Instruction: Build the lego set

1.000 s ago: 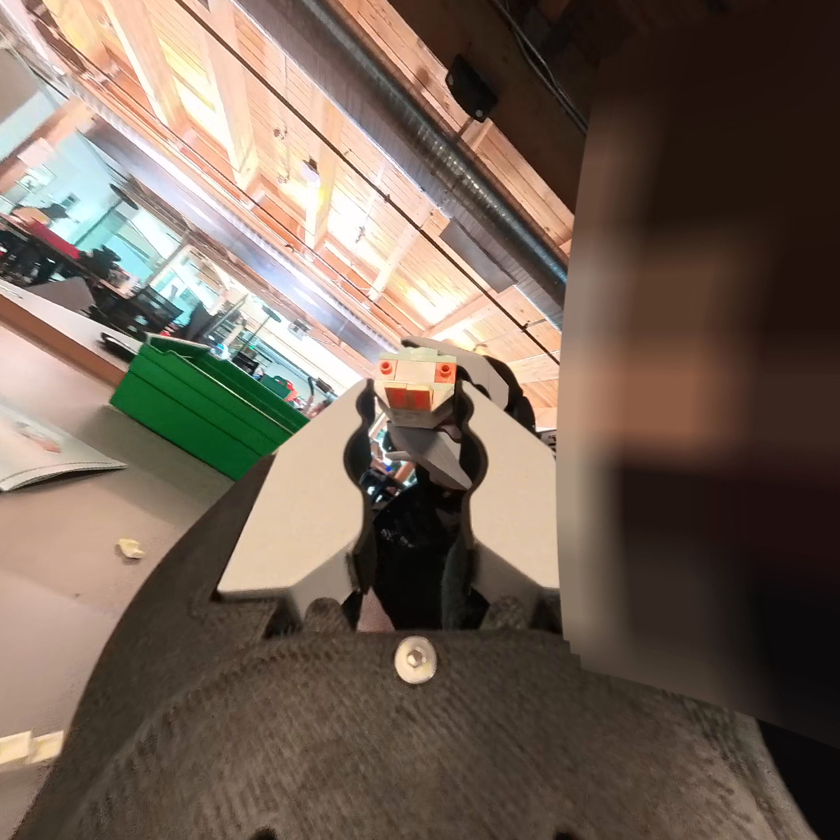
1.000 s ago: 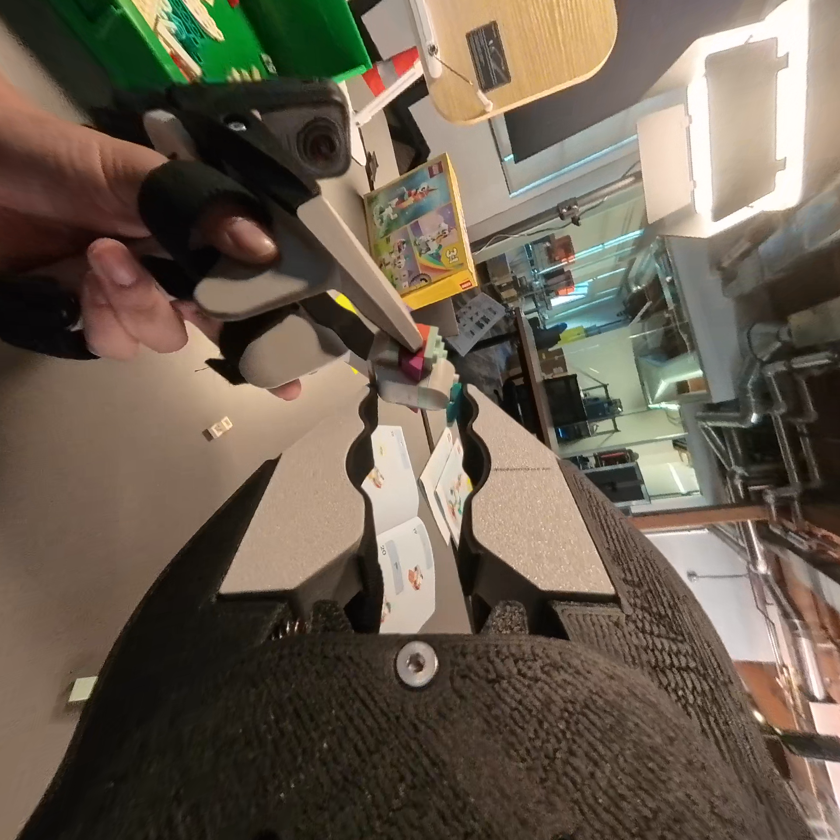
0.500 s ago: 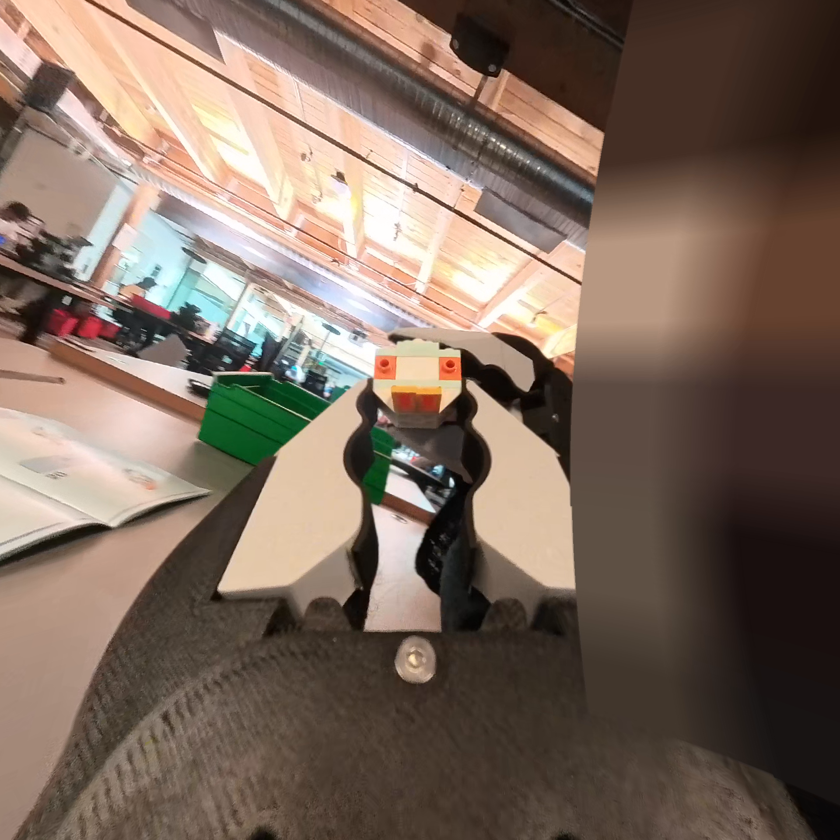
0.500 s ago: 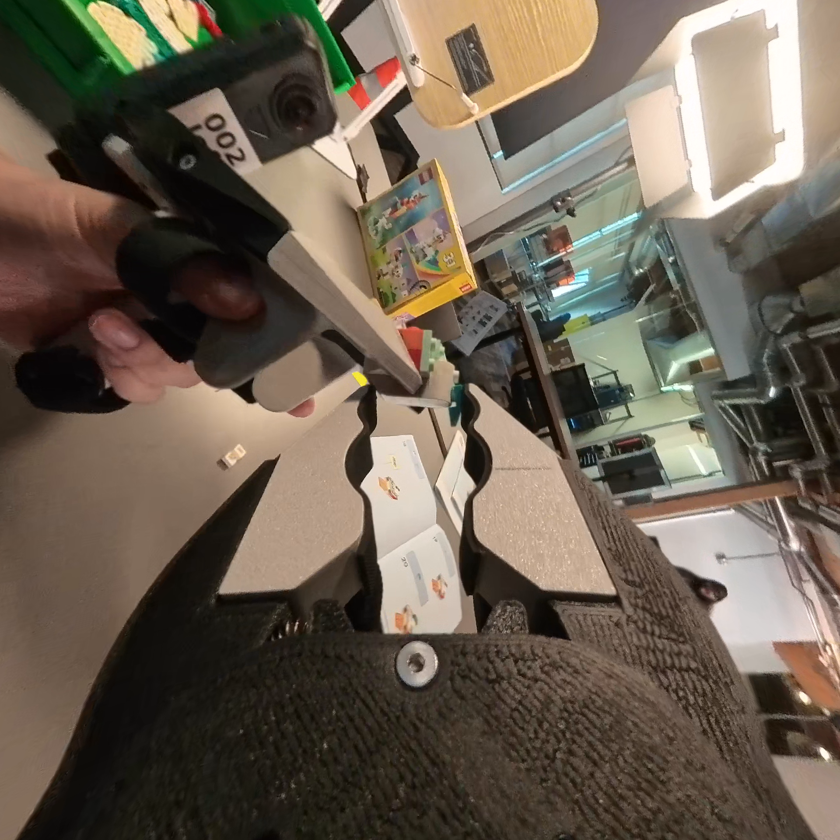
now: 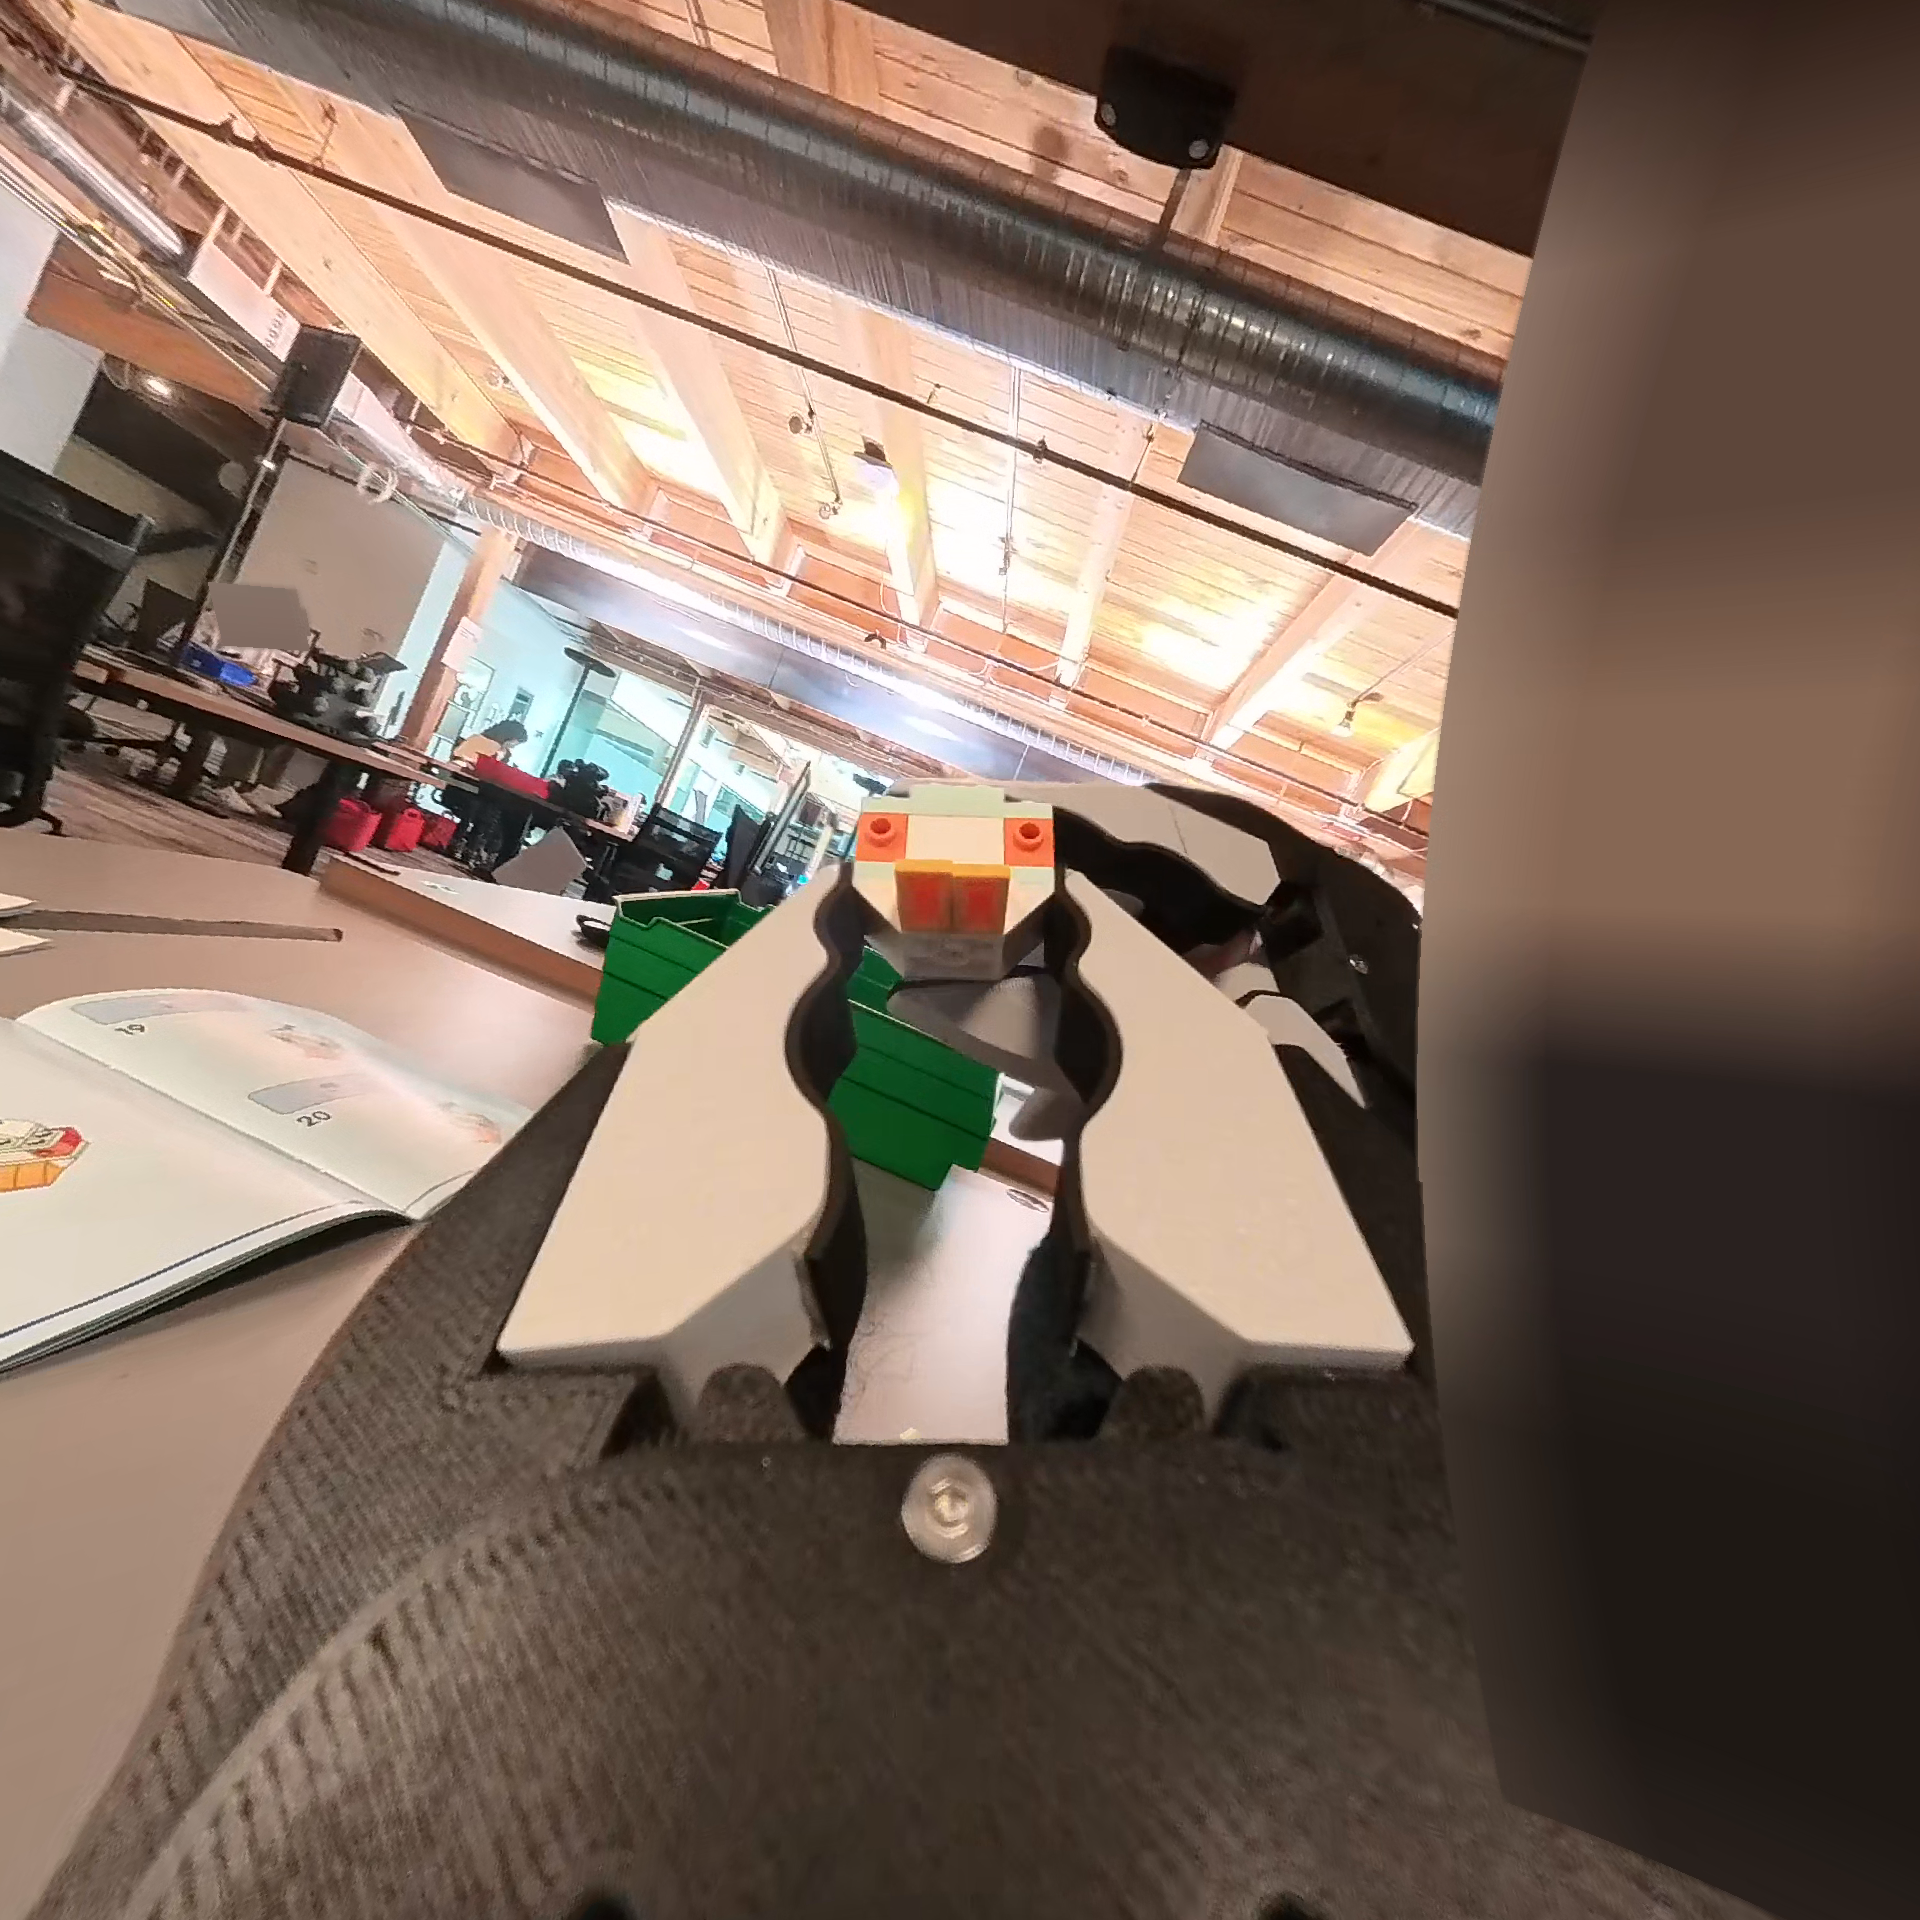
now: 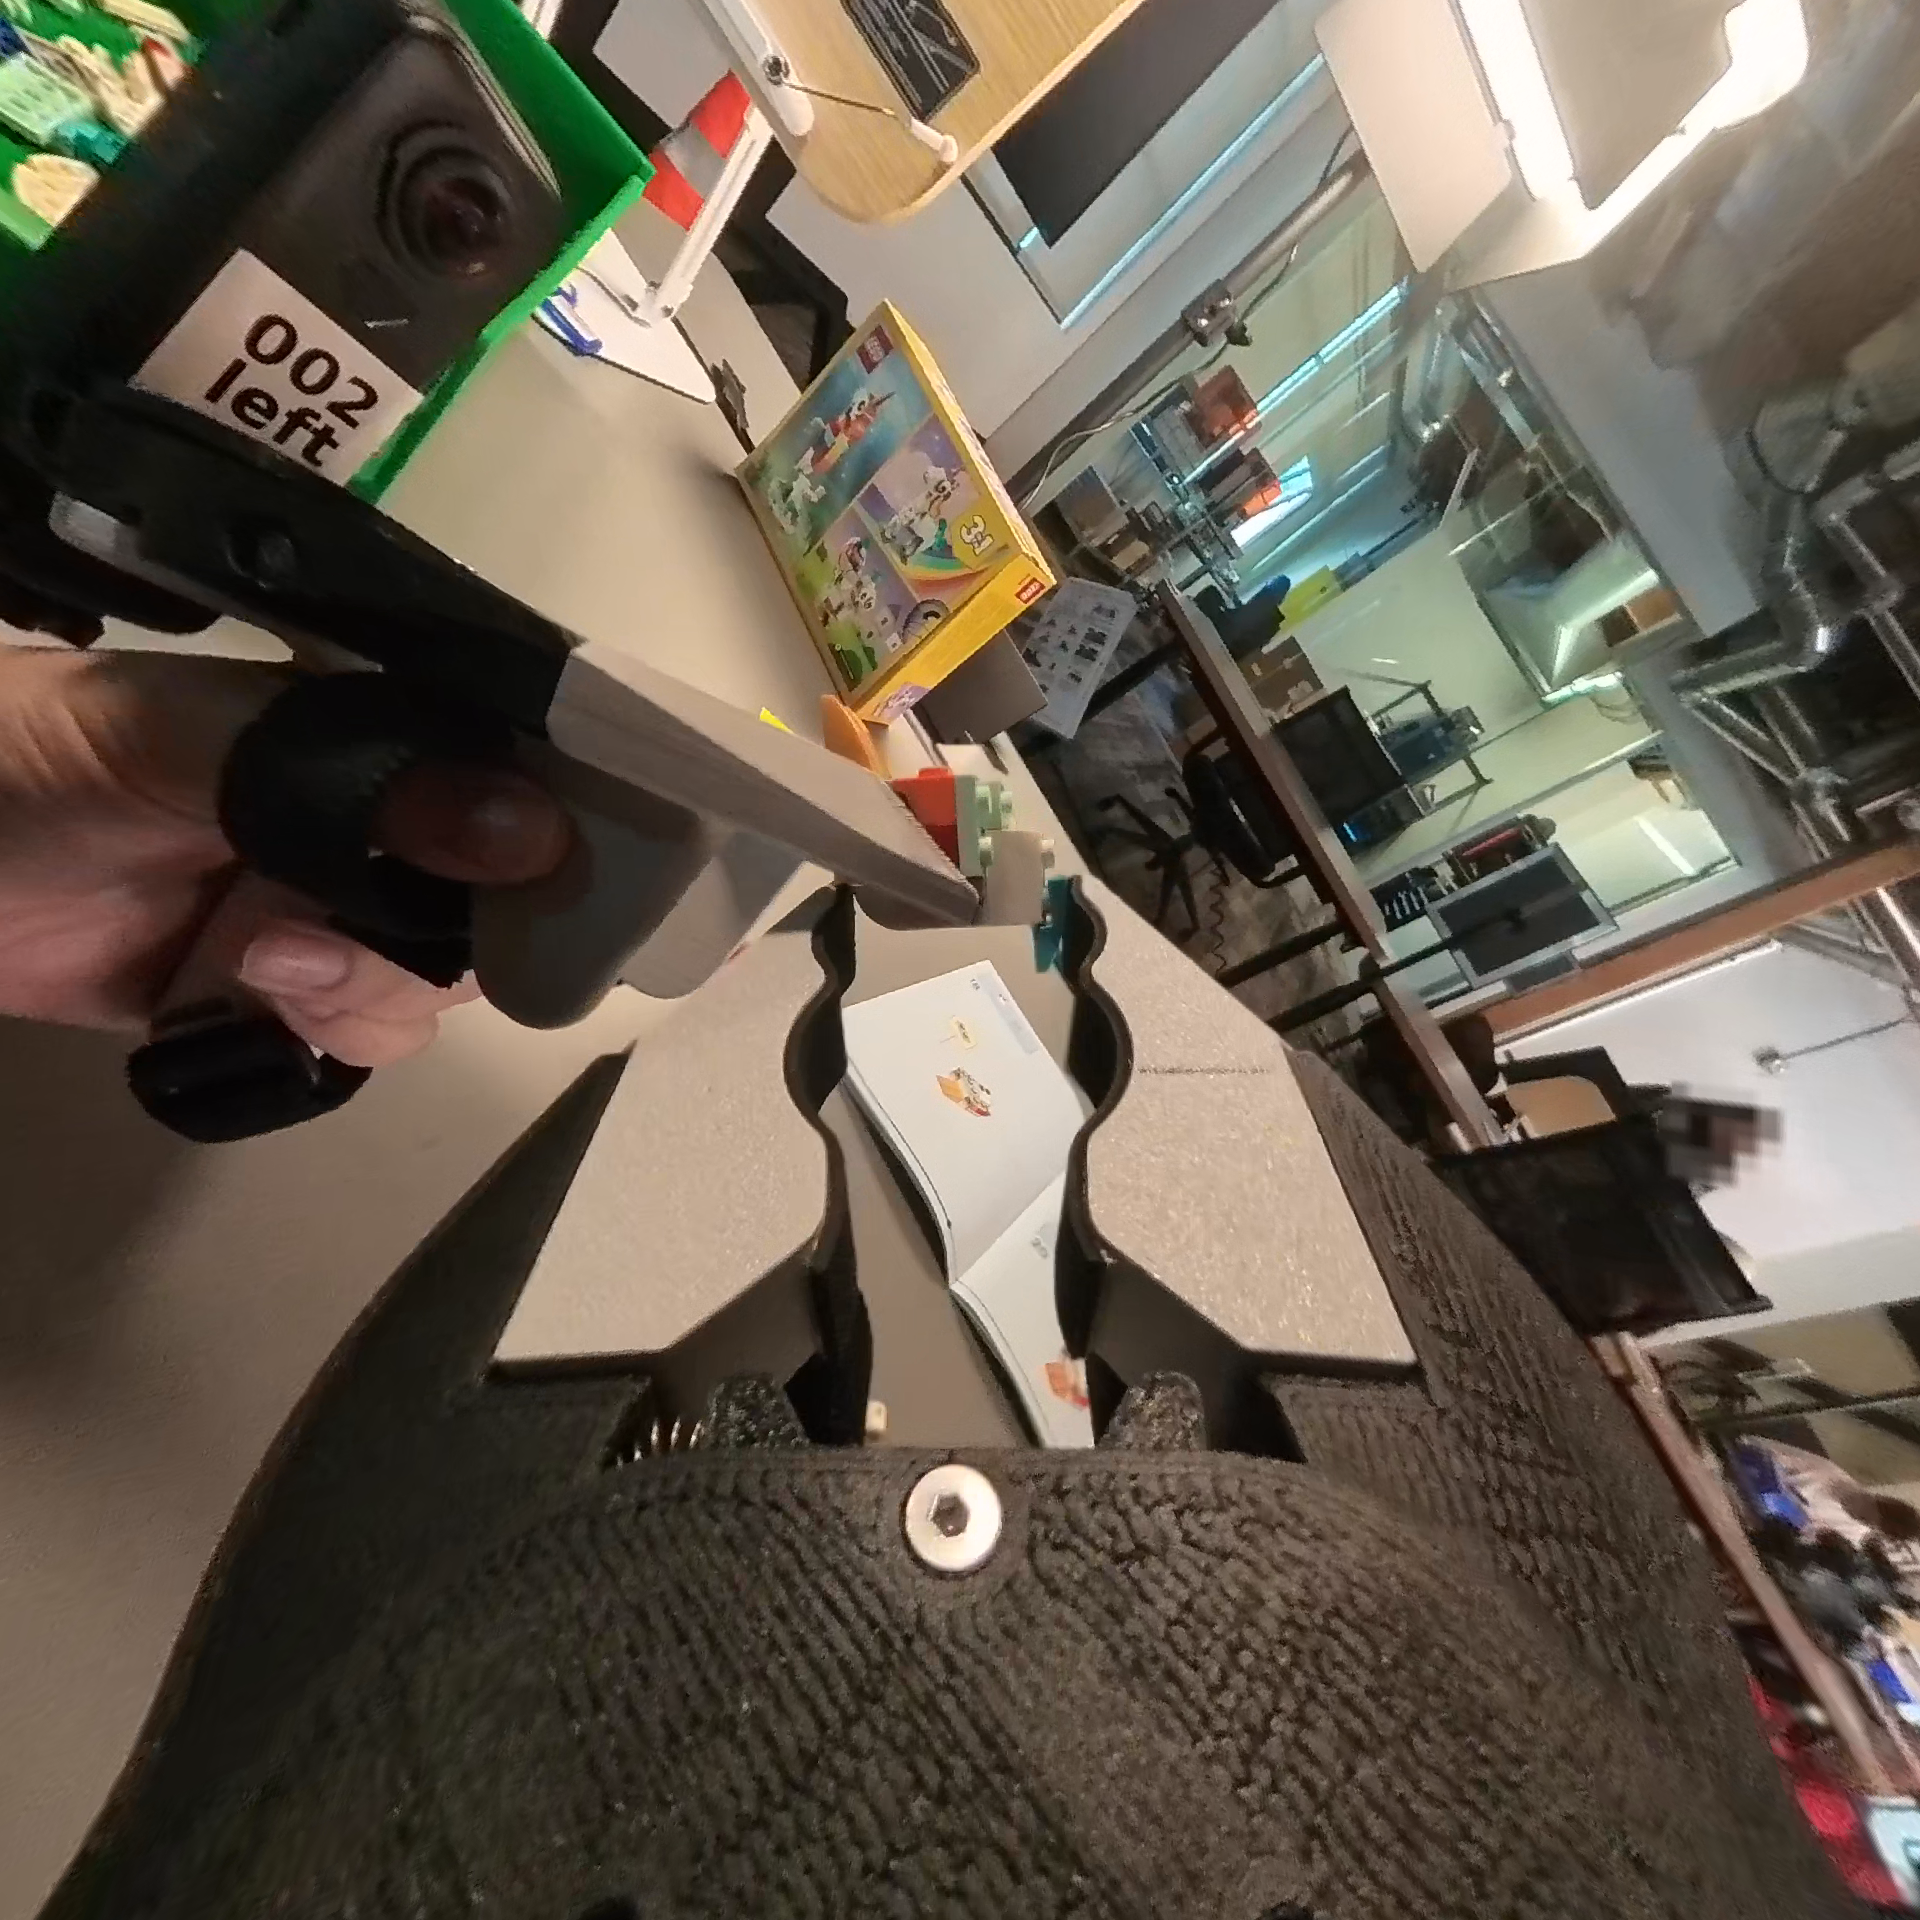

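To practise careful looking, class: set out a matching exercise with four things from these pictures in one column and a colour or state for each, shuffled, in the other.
Things:
1. lego model
2. instruction booklet
3. storage bin
4. lego box

Colour or state:
a. green
b. lies open
c. yellow edges
d. held in the left claw

Pairs: 1-d, 2-b, 3-a, 4-c.

From the left tool we look up toward the ceiling; from the right tool, rolled sideways, along the tabletop. Both closely share the lego build.
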`<state>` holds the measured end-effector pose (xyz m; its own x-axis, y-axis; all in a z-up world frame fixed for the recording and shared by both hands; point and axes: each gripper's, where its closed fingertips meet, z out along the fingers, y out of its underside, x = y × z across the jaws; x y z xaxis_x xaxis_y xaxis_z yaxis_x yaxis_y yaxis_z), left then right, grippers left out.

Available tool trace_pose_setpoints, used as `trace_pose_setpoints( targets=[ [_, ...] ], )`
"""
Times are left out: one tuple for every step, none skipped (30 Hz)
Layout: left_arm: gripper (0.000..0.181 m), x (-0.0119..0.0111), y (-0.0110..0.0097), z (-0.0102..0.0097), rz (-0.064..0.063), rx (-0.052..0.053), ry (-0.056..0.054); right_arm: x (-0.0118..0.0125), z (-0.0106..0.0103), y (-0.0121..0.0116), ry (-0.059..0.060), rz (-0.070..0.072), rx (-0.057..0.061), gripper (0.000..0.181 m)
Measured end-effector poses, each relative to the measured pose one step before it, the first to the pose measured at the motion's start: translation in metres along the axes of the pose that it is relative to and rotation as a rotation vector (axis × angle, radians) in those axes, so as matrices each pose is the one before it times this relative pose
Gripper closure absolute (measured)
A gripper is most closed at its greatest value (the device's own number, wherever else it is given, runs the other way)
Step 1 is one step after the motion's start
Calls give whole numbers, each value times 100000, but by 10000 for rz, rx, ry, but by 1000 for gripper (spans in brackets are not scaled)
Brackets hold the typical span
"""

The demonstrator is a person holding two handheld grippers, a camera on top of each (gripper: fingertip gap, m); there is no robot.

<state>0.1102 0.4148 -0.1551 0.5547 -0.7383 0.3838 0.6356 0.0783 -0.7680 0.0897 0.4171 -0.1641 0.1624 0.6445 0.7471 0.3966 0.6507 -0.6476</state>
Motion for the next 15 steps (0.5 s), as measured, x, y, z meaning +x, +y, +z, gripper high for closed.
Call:
trace_pose_setpoints(
  targets=[
    [147,-13,-5,2,5,13,-13,-21,0,24,29,114,-28,143],
    [147,-3,6,-12,-3,16,-10,-6,7,22,35,51,-24,143],
    [147,-15,-11,-10,11,21,-20,-22,18,5,23,57,-19,143],
    [147,-13,-7,-19,-18,18,1,-19,3,-2,13,49,-14,143],
    [147,-15,-6,-1,-17,12,-4,-6,16,19,14,19,-18,143],
    [147,-22,4,-8,-15,9,-6,4,15,17,10,26,-21,143],
    [147,-21,-8,-10,-17,14,-2,-6,18,0,0,32,-14,144],
    [147,-22,-12,-5,-13,15,-12,-5,18,20,3,15,-18,144],
    [147,-14,-5,-3,-18,16,-1,4,10,-2,3,6,-9,144],
    [147,-10,-19,-9,-42,19,15,-8,26,4,8,18,-14,143],
    [147,-40,-16,-12,-3,13,-16,-3,27,15,0,-8,-25,144],
    [147,-12,12,-12,34,5,-12,-3,6,2,-34,-53,3,143],
    [147,4,4,-8,7,1,-8,-7,4,7,-55,-28,2,143],
    [147,-26,9,7,-19,-4,-6,6,12,32,-45,-23,-18,143],
    [147,-27,14,2,-19,-6,6,3,3,17,-29,-76,-10,143]
  ],
)
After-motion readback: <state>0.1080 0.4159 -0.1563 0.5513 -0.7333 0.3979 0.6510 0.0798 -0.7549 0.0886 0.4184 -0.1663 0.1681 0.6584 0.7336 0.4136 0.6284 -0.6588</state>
